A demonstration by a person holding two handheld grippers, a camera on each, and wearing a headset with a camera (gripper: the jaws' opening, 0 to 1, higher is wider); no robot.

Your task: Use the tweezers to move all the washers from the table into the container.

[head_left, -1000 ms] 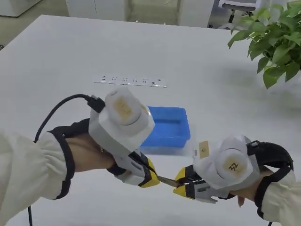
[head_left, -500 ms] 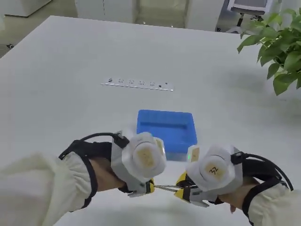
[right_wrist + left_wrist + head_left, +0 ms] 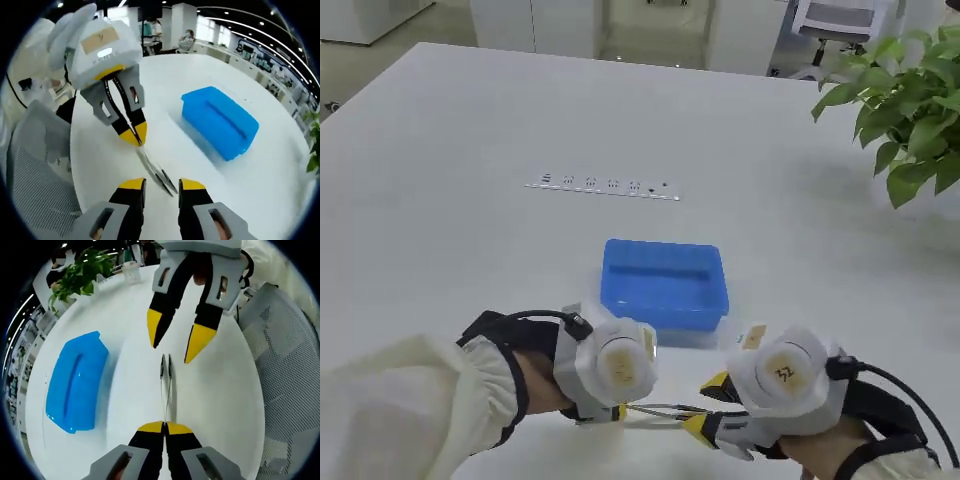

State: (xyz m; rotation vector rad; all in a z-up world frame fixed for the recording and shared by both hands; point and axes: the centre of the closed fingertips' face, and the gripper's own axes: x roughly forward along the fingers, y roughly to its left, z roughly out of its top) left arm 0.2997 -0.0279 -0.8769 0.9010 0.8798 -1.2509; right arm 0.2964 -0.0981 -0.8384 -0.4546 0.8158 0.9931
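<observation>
Tweezers [image 3: 165, 385] are clamped by their rear end in the pressed-together jaws of the left gripper [image 3: 165, 427], near the table's [image 3: 470, 120] front edge. The right gripper [image 3: 162, 184] holds its jaws wide, with the tweezer tips between them. The blue container [image 3: 663, 285] sits mid-table.

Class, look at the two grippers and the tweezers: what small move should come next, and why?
Probably close the right gripper on the tweezers. Its jaws stand open with the tweezers' free end between them, while the left gripper is shut on the other end.
</observation>
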